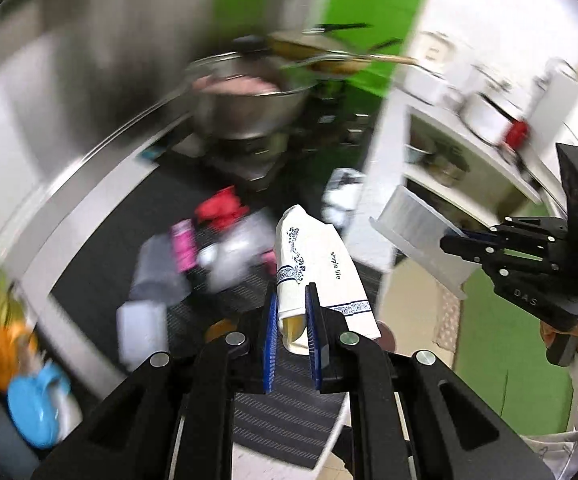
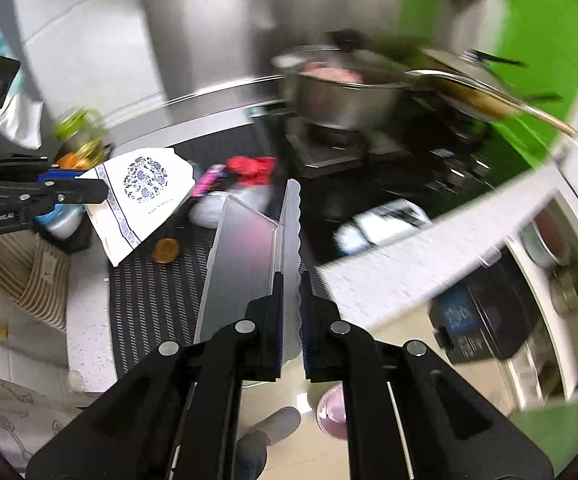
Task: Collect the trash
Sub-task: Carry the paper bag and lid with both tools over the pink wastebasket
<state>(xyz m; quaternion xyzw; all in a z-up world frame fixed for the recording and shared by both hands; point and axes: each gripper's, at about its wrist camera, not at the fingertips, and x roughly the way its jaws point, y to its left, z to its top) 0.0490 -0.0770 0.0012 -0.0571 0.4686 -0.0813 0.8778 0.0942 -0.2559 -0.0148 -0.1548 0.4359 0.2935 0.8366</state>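
Observation:
My left gripper (image 1: 292, 320) is shut on a white paper bag with blue patterns (image 1: 313, 264) and holds it above the black mat; the bag also shows in the right wrist view (image 2: 141, 196). My right gripper (image 2: 290, 300) is shut on a clear plastic dustpan-like tray (image 2: 249, 252), also visible in the left wrist view (image 1: 417, 232). Trash lies on the mat: a red wrapper (image 1: 221, 204), a pink packet (image 1: 183, 244), white crumpled plastic (image 1: 233, 252) and a white-blue wrapper (image 2: 385, 220).
A steel pot (image 1: 249, 100) sits on a stove behind the trash. A pan with a long handle (image 2: 485, 92) is to its right. A white shelf unit (image 1: 469, 152) stands at right. A jar (image 2: 81, 132), orange and blue items are at left.

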